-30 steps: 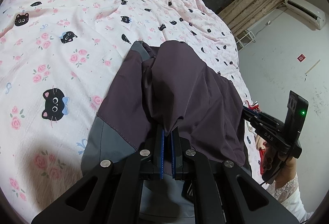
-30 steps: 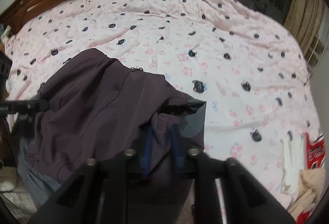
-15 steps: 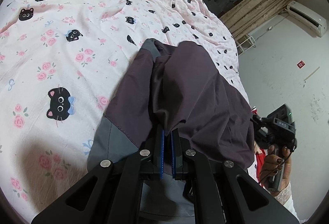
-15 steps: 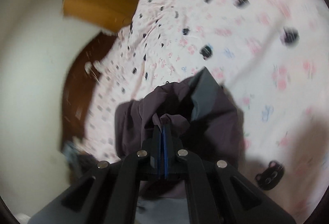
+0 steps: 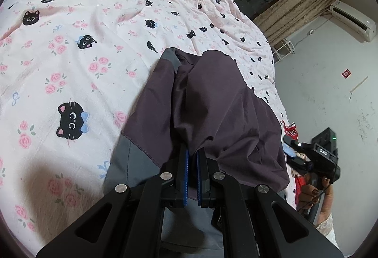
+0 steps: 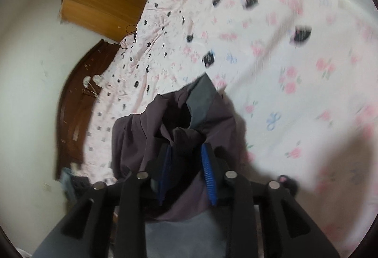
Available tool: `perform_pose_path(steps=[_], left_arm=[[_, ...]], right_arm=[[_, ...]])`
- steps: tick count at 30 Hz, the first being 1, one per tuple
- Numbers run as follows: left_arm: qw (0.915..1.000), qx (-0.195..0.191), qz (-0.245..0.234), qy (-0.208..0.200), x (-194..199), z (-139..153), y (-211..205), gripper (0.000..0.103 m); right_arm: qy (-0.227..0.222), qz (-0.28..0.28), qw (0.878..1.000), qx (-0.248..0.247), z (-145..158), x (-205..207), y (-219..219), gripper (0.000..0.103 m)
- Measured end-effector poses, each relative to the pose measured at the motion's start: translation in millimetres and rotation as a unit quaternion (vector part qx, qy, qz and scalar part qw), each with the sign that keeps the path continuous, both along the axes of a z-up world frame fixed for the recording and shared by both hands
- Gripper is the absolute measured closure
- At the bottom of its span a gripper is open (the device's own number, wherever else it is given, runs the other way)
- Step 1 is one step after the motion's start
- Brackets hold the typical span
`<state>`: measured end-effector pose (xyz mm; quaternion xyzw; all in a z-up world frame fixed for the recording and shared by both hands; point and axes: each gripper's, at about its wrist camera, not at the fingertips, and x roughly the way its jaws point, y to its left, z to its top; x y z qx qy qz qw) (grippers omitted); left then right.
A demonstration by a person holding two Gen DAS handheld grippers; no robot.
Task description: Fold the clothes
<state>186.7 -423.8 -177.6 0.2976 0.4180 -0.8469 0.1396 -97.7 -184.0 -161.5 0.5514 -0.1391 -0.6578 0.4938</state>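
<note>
Close in, a fold of the purple-grey garment [image 5: 208, 102] is pinched by the left gripper [image 5: 191, 158], while the right gripper [image 6: 186, 163] is spread around loose cloth, its view blurred, and the garment is draped over the near edge of the bedspread [image 5: 82, 57].

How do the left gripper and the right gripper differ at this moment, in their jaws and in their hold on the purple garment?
The left gripper has its jaws nearly together, pinching a fold of the purple garment; the right gripper has its jaws apart, with cloth lying loose between them. The left wrist view is sharp, while the right wrist view is blurred by motion. Both have blue pads and both are over the same garment on the cat-print bedsheet.
</note>
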Motion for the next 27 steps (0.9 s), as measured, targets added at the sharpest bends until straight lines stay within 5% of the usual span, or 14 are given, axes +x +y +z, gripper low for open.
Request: perform_pose_path(steps=[3,7,15,23,27], left_arm=[[1.0,-0.001,-0.003,0.002,-0.9,1.3,1.8,0.098],[1.0,-0.003,-0.007,0.005,-2.0,3.2,4.6,0.099],[0.9999,-0.005,-0.015,0.006,-2.9,5.9,9.0,0.098],[0.9998,0.002,-0.018,0.0,-4.6,1.2,10.0,0.098],[0.9998,-0.003,-0.02,-0.002,-6.2,1.8,13.9,0.098]], right_arm=[[0.075,0.0,0.997,-0.003,30.6,12.6,6.5,0.072],[0.124,0.089,0.988,-0.033,61.5,47.8,-9.0,0.072],[0.18,0.162,0.969,0.044,38.3,105.0,-59.6,0.072],[0.195,0.094,0.968,0.125,4.7,78.1,-42.4,0.079],[0.188,0.072,0.974,0.102,14.5,65.2,-31.6,0.077]])
